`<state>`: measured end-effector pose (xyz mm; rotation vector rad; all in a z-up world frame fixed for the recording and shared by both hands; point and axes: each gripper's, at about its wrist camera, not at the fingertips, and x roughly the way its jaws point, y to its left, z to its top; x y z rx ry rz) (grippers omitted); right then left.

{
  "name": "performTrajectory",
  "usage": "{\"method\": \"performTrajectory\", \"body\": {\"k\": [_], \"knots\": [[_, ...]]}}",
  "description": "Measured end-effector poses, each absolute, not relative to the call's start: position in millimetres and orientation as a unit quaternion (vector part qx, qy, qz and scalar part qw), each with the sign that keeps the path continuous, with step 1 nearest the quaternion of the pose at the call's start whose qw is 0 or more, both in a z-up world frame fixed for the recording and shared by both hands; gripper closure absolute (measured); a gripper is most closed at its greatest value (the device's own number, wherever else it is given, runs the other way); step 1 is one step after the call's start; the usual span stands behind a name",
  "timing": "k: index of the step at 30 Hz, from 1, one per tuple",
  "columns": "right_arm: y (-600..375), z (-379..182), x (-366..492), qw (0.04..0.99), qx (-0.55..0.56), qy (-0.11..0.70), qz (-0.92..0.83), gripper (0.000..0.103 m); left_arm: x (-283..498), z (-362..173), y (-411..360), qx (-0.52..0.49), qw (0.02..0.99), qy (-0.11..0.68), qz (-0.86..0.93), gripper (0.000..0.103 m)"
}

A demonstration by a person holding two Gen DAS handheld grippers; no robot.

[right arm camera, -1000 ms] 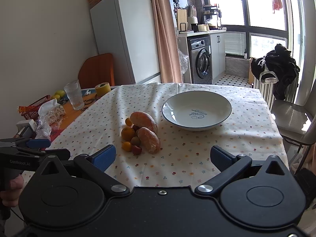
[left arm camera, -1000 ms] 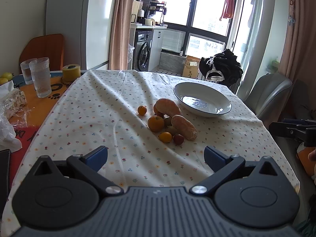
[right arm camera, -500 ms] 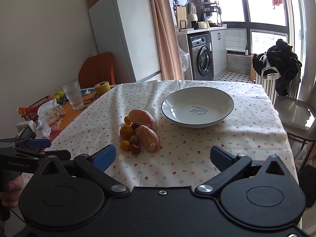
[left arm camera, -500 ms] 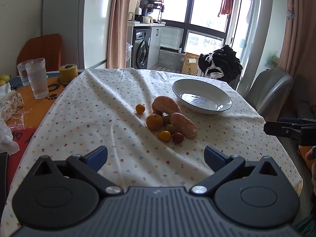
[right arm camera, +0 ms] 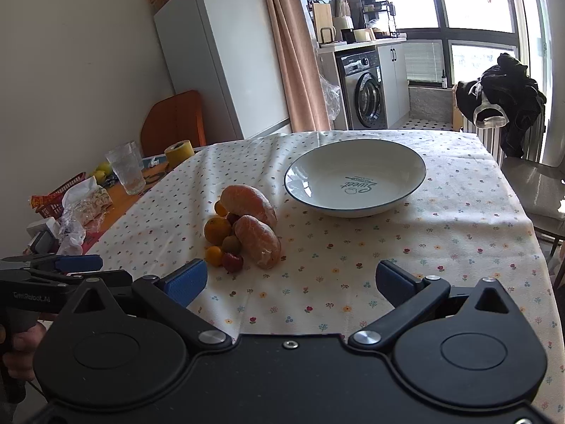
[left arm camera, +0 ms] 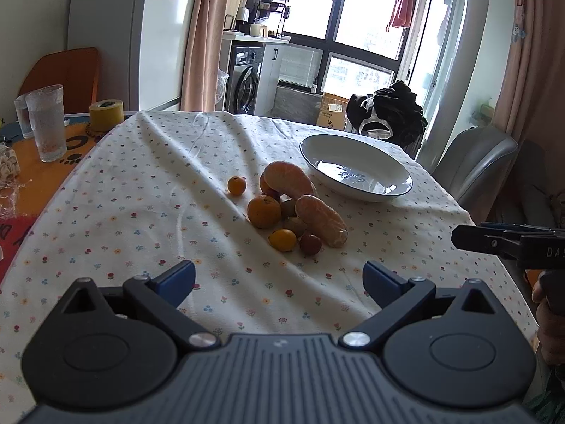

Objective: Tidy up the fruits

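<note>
- The left gripper (left arm camera: 279,279) is low at the near edge of the table (left arm camera: 123,219). Its 2 blue pads are spread wide and hold nothing.
- The right gripper (right arm camera: 291,277) is spread wide too, and empty. It hangs over the near edge, facing the plate.
- The fruit pile (left arm camera: 289,208) sits in the middle of the cloth, just in front of the left gripper.
- Nearest in the pile are a small yellow fruit (left arm camera: 281,239) and a small red fruit (left arm camera: 310,245). They touch each other.
- I think the step now is to reach in for 1 fruit. The red one looks like the easy pick, as it sits at the front edge of the pile.
- Come down with 1 pad on each side of it. Squeeze softly, since small round fruit may roll or squash.
- Behind them are a big orange (left arm camera: 263,211) and 2 long buns (left arm camera: 319,219), all touching. A bump could push the pile apart.
- 1 tiny orange (left arm camera: 236,185) sits alone, a bit left of the pile.
- The plate (right arm camera: 406,162) is past the pile to the right, and it is empty. I guess the fruit goes there.
- Far left are 2 glasses (left arm camera: 47,122) and a tape roll (left arm camera: 106,115), well away and not in the way.
- The 2 grippers are near each other, so only 1 should go in at a time.
</note>
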<state>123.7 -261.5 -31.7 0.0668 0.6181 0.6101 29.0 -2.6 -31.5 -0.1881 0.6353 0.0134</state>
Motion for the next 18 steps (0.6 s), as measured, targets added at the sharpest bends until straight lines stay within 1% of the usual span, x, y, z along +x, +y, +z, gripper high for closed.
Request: {"method": "performTrajectory", "body": {"k": [3,5,6,8,12,13,14,16,18], "knots": [[-257.7,-36.7,126.2,0.904,0.029,0.298,0.304,0.002,33.7,-36.6,-2.4,-0.099,0.944,0.315,0.002,0.004],[-255.1,-39.9,128.7,0.902,0.027,0.299,0.309,0.009,36.8,-38.7,-1.7,-0.103,0.944,0.314,0.001,0.008],[-254.0,-41.8,129.7,0.901,0.027,0.300,0.313,0.010,38.6,-39.3,-0.9,-0.106,0.943,0.314,0.002,0.008],[-252.4,-45.8,132.5,0.898,0.028,0.304,0.318,0.016,41.5,-40.0,-0.1,-0.109,0.944,0.313,0.002,0.015],[-249.2,-51.0,138.5,0.893,0.033,0.308,0.327,0.022,47.2,-40.9,-0.5,-0.110,0.943,0.313,-0.002,0.023],[-248.7,-51.7,140.2,0.892,0.035,0.308,0.328,0.024,49.9,-41.2,-0.9,-0.111,0.943,0.313,-0.003,0.028],[-248.4,-51.9,142.9,0.891,0.036,0.310,0.330,0.025,52.0,-41.5,-1.1,-0.112,0.943,0.314,-0.003,0.032],[-246.9,-51.5,146.7,0.890,0.037,0.311,0.332,0.026,56.5,-41.8,-1.4,-0.115,0.942,0.314,-0.004,0.036],[-244.1,-49.9,150.9,0.889,0.031,0.310,0.336,0.026,62.3,-41.8,-2.4,-0.116,0.943,0.312,-0.005,0.037]]}}
